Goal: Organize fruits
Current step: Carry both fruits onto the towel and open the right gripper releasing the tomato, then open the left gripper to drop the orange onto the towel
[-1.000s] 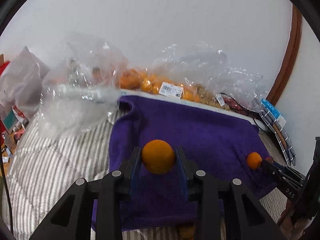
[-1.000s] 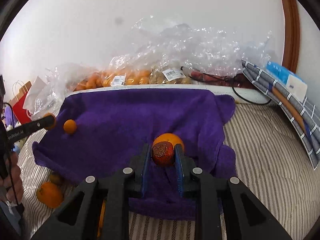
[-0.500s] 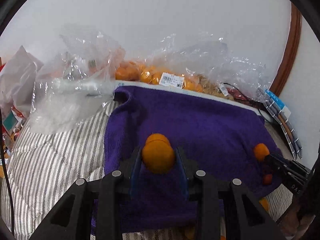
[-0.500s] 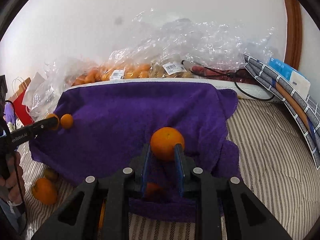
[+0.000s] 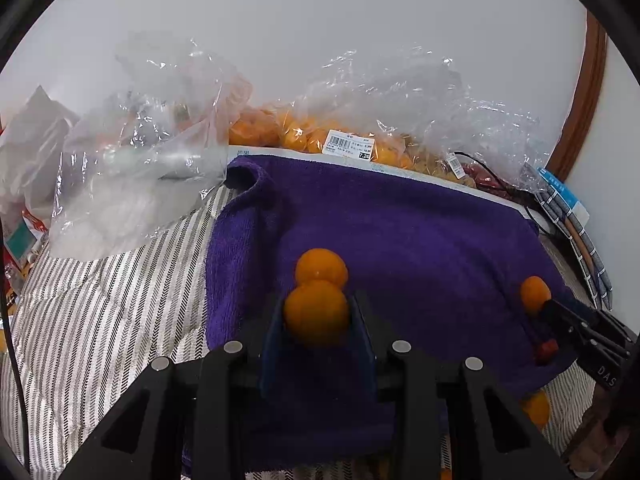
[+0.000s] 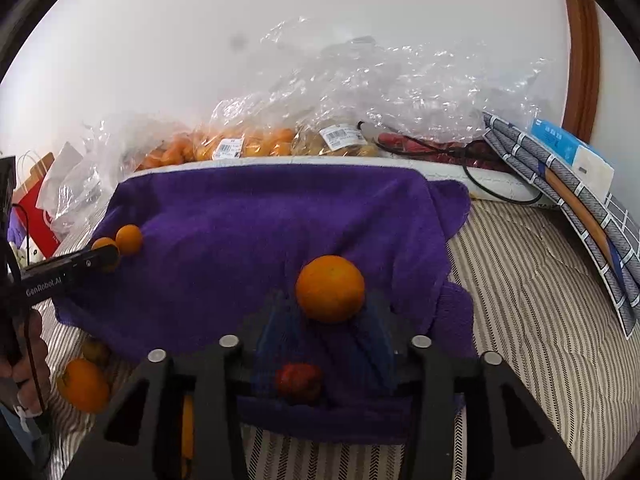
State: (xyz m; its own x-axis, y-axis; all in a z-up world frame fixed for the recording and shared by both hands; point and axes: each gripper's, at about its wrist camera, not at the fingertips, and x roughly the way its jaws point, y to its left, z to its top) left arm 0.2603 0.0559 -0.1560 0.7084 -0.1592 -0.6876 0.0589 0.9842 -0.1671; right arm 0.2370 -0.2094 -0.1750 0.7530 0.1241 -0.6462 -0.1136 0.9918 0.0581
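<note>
Left claw (image 5: 318,314): you are gripping an orange (image 5: 316,312), a second orange (image 5: 321,266) touching just ahead on the purple towel (image 5: 420,224). Right claw (image 6: 328,312): you are holding it released, a large orange (image 6: 330,288) sitting between its tips.

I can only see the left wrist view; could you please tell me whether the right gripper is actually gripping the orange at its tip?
Observer: No. The right gripper has its jaws open, and the large orange sits loose on the purple towel between their tips.
Operator: And the red thing below it?
Observer: It is a red fruit lying on the towel further back between the jaws, not gripped.
Operator: Is any fruit off the towel?
Observer: A loose orange and a smaller dull fruit lie on the striped cover, near the left hand.
</note>
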